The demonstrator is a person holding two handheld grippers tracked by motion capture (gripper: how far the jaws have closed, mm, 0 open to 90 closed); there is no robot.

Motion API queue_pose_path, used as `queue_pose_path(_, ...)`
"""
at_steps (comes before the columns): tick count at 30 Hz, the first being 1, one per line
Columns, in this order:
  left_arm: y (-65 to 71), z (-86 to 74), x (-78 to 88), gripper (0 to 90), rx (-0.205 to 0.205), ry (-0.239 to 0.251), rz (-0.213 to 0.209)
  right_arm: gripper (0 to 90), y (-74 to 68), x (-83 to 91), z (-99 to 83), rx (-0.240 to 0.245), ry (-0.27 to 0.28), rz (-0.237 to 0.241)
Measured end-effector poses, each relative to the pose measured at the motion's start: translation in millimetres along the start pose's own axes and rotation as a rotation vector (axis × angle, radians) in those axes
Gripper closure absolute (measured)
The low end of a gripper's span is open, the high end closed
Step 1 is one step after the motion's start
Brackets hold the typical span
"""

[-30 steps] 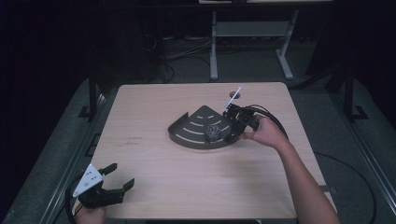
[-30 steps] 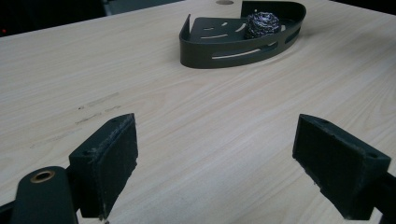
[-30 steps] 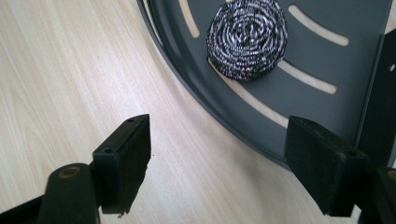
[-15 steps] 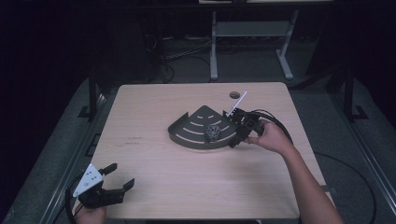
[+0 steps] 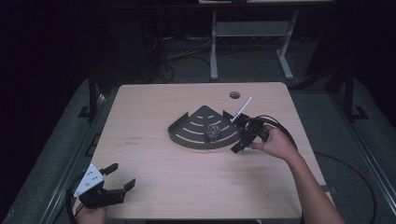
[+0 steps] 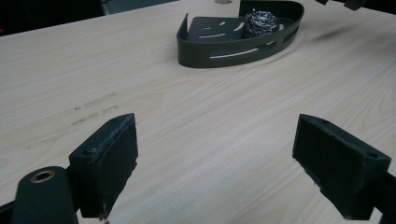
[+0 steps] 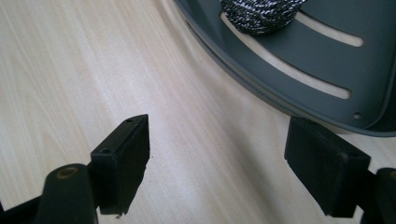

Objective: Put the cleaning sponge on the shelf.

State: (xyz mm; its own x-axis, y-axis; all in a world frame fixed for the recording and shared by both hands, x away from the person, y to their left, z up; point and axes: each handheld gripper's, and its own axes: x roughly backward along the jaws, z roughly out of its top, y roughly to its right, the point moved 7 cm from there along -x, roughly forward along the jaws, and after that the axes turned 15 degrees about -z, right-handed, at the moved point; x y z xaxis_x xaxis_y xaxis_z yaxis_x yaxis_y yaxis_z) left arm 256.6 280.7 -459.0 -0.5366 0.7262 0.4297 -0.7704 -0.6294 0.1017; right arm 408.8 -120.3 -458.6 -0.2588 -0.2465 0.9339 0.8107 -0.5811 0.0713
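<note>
I hold my right gripper (image 5: 241, 140) just beside the curved wall of the dark corner tray (image 5: 187, 135), low over the desk (image 5: 187, 186). Its jaws stand apart with nothing between them, and they have just been opening a little more. The steel scrubber (image 5: 213, 132) lies inside the tray, ahead of this gripper and beyond the tray wall; in the right gripper view I see the scrubber (image 7: 261, 14) just past the rim (image 7: 243, 79). My left gripper (image 5: 112, 189) rests far from the tray, near my edge of the desk, jaws wide apart and empty.

I judge that the step in hand is moving away from the tray with the scrubber placed inside. To do it well, I should keep the jaws apart and pull back without touching the rim, because a light tray may slide on the smooth wood.
</note>
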Motion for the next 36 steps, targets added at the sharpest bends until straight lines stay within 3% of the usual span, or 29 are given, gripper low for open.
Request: queue_pose_path(36, 0.1, -0.7, -0.7, 13.4, 0.001, -0.003, 0.002, 19.2, -14.7, -2.6, -45.1, -0.027, 0.041, -0.002)
